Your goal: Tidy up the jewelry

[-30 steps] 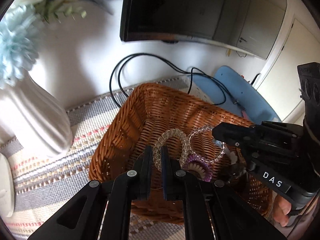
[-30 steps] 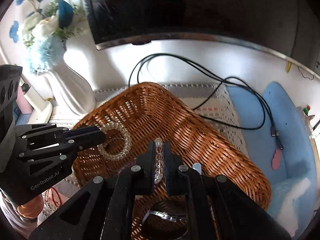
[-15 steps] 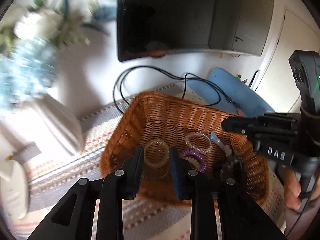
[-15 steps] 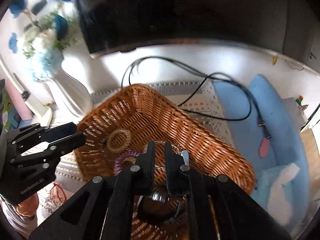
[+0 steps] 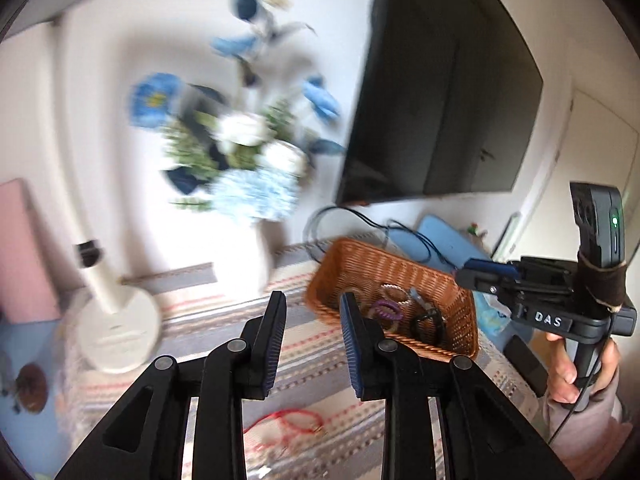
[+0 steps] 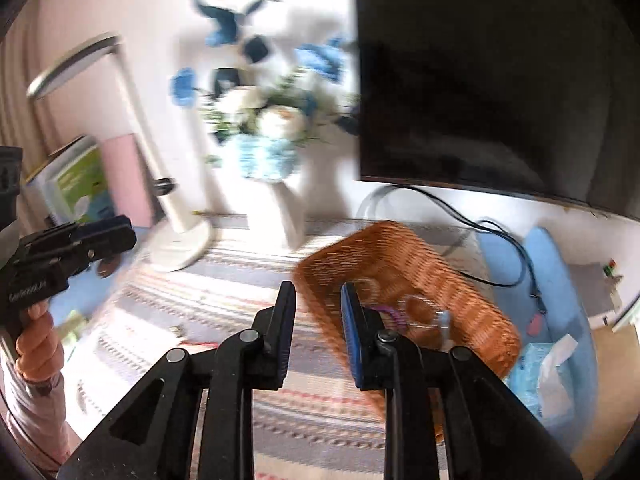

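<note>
Basket: a wicker basket (image 5: 394, 276) on the striped desk (image 5: 224, 312) holds clear bead bracelets (image 5: 394, 292), a purple coil (image 5: 386, 309) and a dark band (image 5: 430, 322).
Left tongs (image 5: 312, 308): opening, nothing between them.
Right tongs (image 6: 318, 300): likewise opening and empty.
Progress: most pieces appear stowed; a red cord (image 5: 288, 426) lies on the cloth near the left tongs, seemingly the next pickup.
Change: a second ago both tongs were down in the basket, pinched on bead bracelets; now those lie released inside and both hands have pulled up and away.
</note>
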`<state>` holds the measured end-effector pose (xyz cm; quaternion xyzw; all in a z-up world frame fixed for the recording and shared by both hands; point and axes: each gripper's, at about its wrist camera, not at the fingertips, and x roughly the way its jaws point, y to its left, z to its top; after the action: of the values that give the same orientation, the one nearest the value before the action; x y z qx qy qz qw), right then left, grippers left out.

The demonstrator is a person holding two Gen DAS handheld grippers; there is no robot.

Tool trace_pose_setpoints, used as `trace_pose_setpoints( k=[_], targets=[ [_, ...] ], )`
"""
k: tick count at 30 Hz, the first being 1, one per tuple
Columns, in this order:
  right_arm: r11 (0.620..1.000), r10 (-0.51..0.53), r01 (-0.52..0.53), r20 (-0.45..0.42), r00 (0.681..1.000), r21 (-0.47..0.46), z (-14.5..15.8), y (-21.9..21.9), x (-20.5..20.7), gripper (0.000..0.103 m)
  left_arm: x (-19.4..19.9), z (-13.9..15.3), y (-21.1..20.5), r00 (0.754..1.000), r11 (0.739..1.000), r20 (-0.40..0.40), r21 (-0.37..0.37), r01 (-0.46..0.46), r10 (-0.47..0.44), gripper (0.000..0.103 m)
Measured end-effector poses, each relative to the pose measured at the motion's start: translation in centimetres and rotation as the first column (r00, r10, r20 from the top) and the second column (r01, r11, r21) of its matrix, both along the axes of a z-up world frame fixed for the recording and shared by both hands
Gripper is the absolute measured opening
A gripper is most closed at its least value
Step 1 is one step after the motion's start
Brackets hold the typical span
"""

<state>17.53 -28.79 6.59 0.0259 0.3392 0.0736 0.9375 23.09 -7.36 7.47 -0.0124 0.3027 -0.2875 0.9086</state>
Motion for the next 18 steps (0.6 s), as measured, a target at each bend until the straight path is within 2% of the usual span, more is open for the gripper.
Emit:
trace_pose_setpoints(
  k=[2,5,11,15,18],
  targets=[
    [0.999,0.045,-0.045,-0.007,0.999,0.018,-0.1,1.6,-0.5,0.028,-1.0,-0.1,2.3,0.999,0.999,0.001,-0.021,-0.032,0.032,0.037],
    [0.993,0.114,-0.113,-0.038,0.993,0.026,-1.5,4.5,-1.1,0.029,-2.1,-1.3,5.1,0.998,0.997,-0.022,-0.05,-0.064,0.063,0.037],
    [0.967,0.253,-0.244,-0.148,0.956,0.074,-7.1,9.0,-1.7,0.029,-2.3,-7.6,8.0,0.985,0.993,-0.134,-0.035,-0.111,0.105,0.037],
    [0.944,0.327,-0.313,-0.204,0.923,0.1,-10.7,11.4,-2.1,0.029,-1.4,-11.4,9.2,0.966,0.988,-0.212,0.012,-0.151,0.15,0.037],
    [0.925,0.38,-0.369,-0.223,0.898,0.092,-12.7,13.1,-2.5,0.029,0.5,-14.3,9.7,0.939,0.985,-0.296,0.036,-0.171,0.174,0.037]
  ],
)
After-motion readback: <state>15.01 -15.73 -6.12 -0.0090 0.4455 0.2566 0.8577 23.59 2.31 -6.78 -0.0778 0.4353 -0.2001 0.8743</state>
